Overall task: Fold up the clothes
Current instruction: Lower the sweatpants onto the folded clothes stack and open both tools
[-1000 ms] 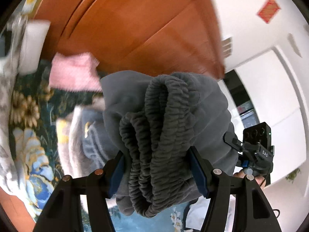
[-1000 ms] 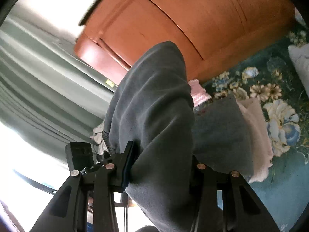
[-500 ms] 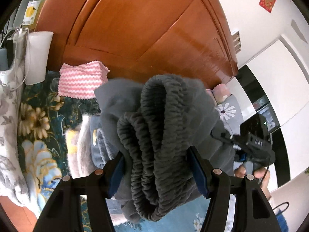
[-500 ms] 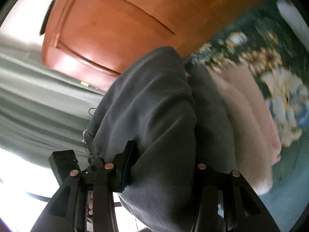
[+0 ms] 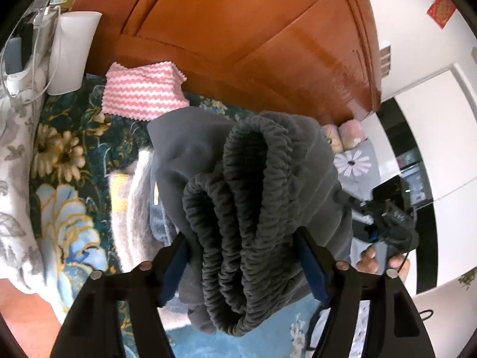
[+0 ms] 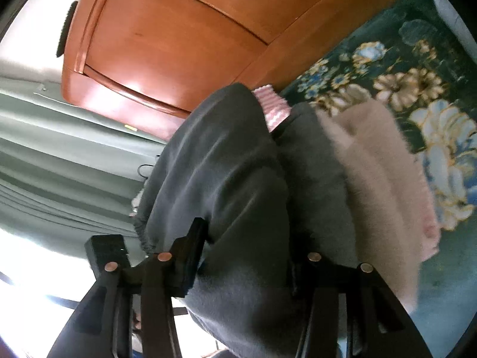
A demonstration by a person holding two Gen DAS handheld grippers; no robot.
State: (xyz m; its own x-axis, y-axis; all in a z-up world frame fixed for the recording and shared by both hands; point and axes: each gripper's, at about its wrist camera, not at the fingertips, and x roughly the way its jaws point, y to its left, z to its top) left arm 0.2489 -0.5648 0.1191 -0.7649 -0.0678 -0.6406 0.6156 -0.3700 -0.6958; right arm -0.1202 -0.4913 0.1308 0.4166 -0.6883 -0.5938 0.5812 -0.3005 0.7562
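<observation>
Grey sweatpants held up over the flowery bed

The big wooden headboard stands behind a flowery bedspread. On it sit a pink fuzzy garment folded flat, and a pink zigzag cloth near the headboard. The grey sweatpants are up in the air, bunched, not flat, so their folding looks unfinished. The left gripper squeezes the stretchy waistband. The right gripper pinches the smooth grey part between its fingers.
</observation>
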